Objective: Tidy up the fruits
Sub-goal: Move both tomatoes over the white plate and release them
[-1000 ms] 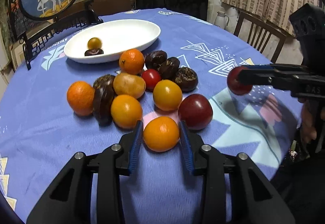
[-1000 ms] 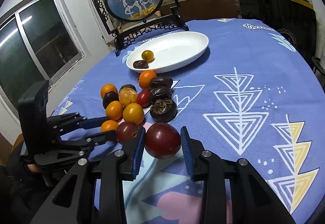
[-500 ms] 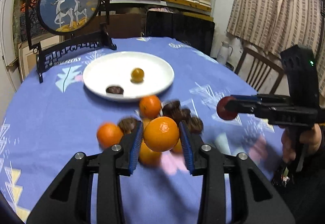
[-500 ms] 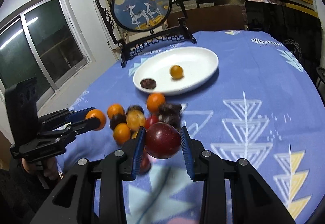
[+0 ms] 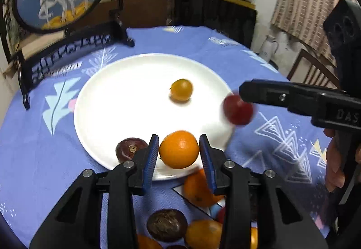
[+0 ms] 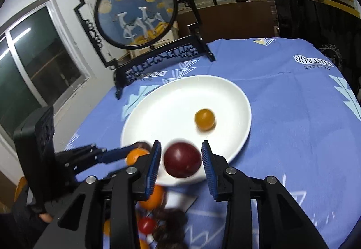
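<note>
The left hand-held gripper [image 5: 178,154] holds a mandarin orange [image 5: 179,149] between its blue ribbed pads, pinched across the widest part, and hangs over the near rim of the white plate [image 5: 108,100]. The right hand-held gripper [image 6: 181,159] clamps a dark red plum [image 6: 182,159] the same way, at the near edge of that plate. Both fruits are round and smooth, so I judge them light but prone to roll once let go; the orange has a dimpled, slightly yielding peel that the ribbed pads should bite well, while the plum has glossy, tight skin that looks slippery and easy to bruise if squeezed hard. A grip across the equator, as now, seems the safest hold for either. The plate is glazed, shallow and hard, with a low raised rim, so fruit set near its centre should stay put better than fruit set at the edge. On it already lie a small yellow-orange fruit [image 5: 181,89] toward the far side and a dark brown wrinkled fruit [image 5: 130,150] at the near rim. On the near side of the plate, more oranges and dark fruits sit on the soft blue patterned tablecloth [image 6: 293,95] that covers the desk.
</note>
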{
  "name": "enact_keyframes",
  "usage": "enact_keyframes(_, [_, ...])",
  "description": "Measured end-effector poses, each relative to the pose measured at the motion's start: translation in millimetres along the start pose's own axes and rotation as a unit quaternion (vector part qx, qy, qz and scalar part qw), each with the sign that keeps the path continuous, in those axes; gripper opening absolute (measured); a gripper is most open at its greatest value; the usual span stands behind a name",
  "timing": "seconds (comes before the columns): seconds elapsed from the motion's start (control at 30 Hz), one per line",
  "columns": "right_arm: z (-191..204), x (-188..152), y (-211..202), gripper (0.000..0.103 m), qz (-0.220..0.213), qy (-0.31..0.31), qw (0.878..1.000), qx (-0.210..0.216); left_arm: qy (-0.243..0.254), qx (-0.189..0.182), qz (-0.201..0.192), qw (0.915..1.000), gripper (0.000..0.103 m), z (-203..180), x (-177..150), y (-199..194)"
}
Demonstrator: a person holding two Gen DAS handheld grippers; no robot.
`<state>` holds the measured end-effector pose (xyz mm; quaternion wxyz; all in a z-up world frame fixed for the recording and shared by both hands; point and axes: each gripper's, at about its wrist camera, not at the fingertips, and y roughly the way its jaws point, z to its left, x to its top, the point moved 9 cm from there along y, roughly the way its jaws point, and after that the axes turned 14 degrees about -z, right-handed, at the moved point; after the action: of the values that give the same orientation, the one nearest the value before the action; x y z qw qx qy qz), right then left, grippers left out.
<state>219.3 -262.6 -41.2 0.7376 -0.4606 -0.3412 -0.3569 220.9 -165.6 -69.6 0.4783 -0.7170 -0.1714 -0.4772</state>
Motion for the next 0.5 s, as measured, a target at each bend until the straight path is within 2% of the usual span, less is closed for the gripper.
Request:
enact_keyframes(0.03, [1.4,1.0,-1.9,0.049,-0.007,-0.002,1.0,0.001,-0.007,-0.001,0.0,1.0,0.038,2.6,-1.1,-0.9])
enact_keyframes(0.07, [3.3,0.3,-4.8,0.049,-0.01,-0.006,1.0,0.002,-0.011,0.001,-0.004,0.9999,0.044,4.9,-1.7,-4.2])
enact_keyframes(0.1, [5.1,-0.8,-8.5,0.049,-0.014,-0.012,1.0,0.0,-0.015,0.004,-0.014,0.9998,0.055,9.4,-2.0,-13.1])
enact_keyframes(0.17, [7.4,-5.8,-21.1,0.049,-0.02,-0.023,1.0,-0.006,-0.022,0.009,-0.035,0.9991,0.063,14.4,-0.7,-31.5])
enact_keyframes(0.33, [14.0,-35.6,-62.8,0.053,-0.018,-0.04,0.999,-0.006,-0.005,0.007,-0.055,0.9985,0.067,18.1,-17.7,-86.9])
enact_keyframes(0.5, [30.9,-87.9,-95.0,0.054,0.018,-0.058,0.998,0.011,0.001,0.024,-0.035,0.9991,0.068,37.1,-57.9,-125.2])
